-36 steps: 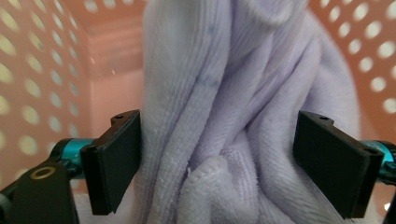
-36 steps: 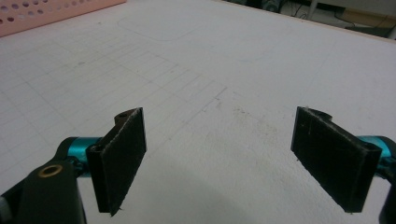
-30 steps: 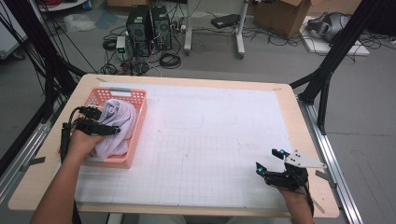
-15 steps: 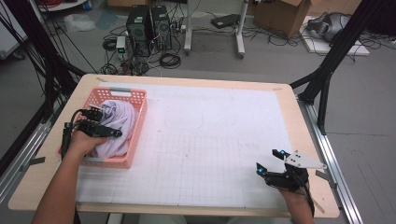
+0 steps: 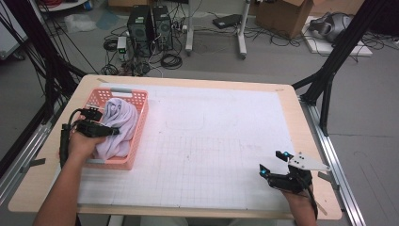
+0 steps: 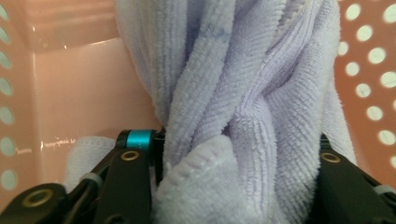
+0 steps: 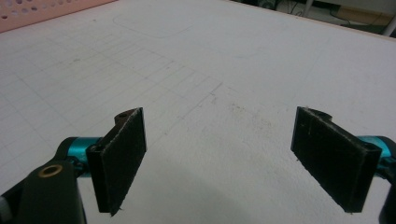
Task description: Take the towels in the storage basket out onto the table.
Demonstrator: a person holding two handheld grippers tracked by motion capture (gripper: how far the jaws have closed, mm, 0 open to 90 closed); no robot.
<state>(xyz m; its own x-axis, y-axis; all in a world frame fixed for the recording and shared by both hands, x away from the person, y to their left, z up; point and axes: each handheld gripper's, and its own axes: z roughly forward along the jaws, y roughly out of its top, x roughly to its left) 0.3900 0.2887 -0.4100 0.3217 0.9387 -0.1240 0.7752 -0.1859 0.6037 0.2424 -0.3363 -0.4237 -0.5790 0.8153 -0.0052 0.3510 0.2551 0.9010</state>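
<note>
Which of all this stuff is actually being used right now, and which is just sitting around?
In use:
- lilac towel, bunched in the basket
- pink basket on the table
- left gripper, jaws closed on the towel

Just lying about:
- right gripper, jaws open over the bare white mat
- computer towers, cables and cardboard box on the floor

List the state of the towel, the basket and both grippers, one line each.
Lavender towel: bunched, in the basket, clamped in the left gripper's jaws.
Pink basket: upright on the table, holding the towel.
Left gripper: shut on the towel.
Right gripper: jaws wide open, holding nothing, above the white mat.
</note>
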